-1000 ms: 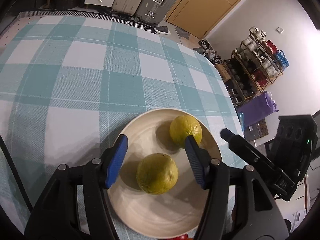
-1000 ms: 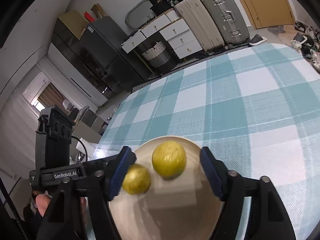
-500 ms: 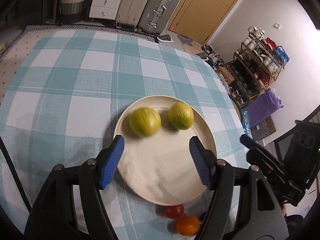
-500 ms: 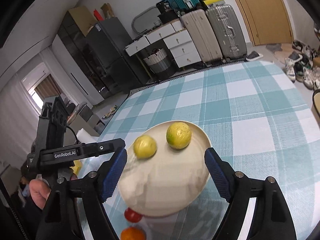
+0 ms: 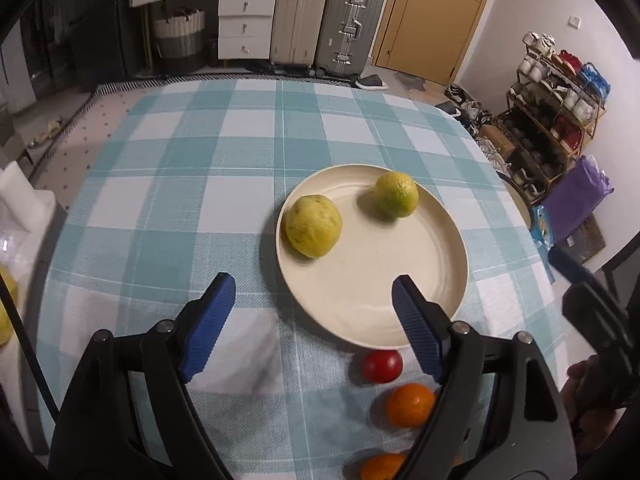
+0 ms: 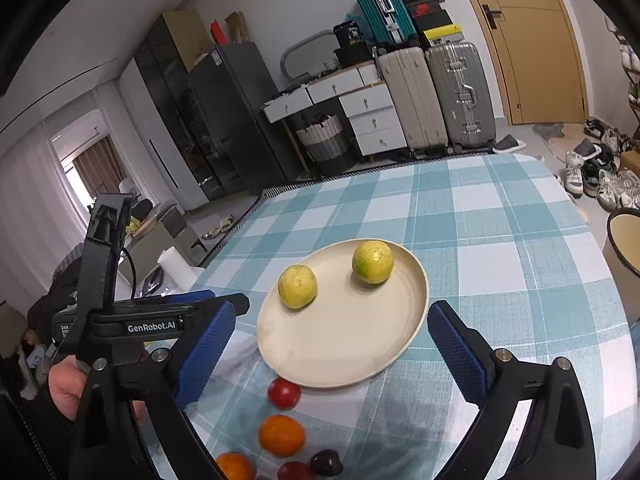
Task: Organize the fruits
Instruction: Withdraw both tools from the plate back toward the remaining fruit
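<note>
A cream plate (image 5: 420, 280) (image 6: 360, 344) on the checked tablecloth holds two yellow-green citrus fruits (image 5: 313, 226) (image 5: 397, 194) (image 6: 297, 286) (image 6: 373, 261). In front of the plate lie a red fruit (image 5: 382, 366) (image 6: 284, 393), an orange (image 5: 410, 405) (image 6: 281, 435), a second orange (image 5: 380, 467) (image 6: 235, 466) and dark red fruits (image 6: 326, 462). My left gripper (image 5: 312, 324) is open and empty, above the plate's near edge. My right gripper (image 6: 334, 348) is open and empty, over the plate's near side. The left gripper also shows in the right wrist view (image 6: 208, 306).
The table's right edge drops to a shoe rack (image 5: 560, 120) and a purple bag (image 5: 576, 196). A round stool or bowl (image 6: 624, 240) stands off the right side. Suitcases (image 5: 328, 28) and drawers (image 5: 244, 24) line the far wall.
Both grippers have pulled back and up from the plate. The left gripper let go of the nearer citrus, which now rests at the plate's left side. The loose fruits came into view.
</note>
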Demonstrator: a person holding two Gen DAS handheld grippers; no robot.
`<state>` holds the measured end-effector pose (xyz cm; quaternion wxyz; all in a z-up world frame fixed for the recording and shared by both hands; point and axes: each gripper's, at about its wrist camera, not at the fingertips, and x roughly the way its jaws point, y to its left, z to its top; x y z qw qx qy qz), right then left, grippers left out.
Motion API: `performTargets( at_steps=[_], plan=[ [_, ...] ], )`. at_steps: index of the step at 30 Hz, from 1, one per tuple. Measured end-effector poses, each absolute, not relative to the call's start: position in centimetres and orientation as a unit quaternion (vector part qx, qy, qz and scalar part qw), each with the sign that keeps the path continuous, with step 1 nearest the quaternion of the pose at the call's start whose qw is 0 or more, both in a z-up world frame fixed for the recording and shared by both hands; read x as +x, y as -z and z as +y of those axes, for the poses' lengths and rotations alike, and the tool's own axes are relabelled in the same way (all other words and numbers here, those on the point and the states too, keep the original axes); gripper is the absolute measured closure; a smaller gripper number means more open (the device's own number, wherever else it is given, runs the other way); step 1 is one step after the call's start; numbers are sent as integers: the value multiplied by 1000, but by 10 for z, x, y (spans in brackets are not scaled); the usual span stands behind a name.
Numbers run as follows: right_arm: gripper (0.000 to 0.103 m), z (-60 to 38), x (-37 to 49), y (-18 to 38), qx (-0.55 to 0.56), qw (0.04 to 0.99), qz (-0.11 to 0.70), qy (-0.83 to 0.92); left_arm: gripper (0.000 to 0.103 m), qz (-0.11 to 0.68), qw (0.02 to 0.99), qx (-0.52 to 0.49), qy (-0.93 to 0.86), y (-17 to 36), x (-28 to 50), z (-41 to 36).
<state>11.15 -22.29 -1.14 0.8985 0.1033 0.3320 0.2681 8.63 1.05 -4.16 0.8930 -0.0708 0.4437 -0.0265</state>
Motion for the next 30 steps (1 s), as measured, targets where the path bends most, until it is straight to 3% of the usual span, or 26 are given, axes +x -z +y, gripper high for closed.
performTargets(
  at_steps=[15,18,30],
  plan=[
    [0,-216,85,5,101,901,308,-288,12,428,901,-62,30,39,48,8],
    [0,-217,79,7,106,900,311,-287,1,424,902,-65,39,42,40,8],
    [0,-217,51,15,67,907,317,-269,1,448,887,-67,86,69,6,0]
  ],
)
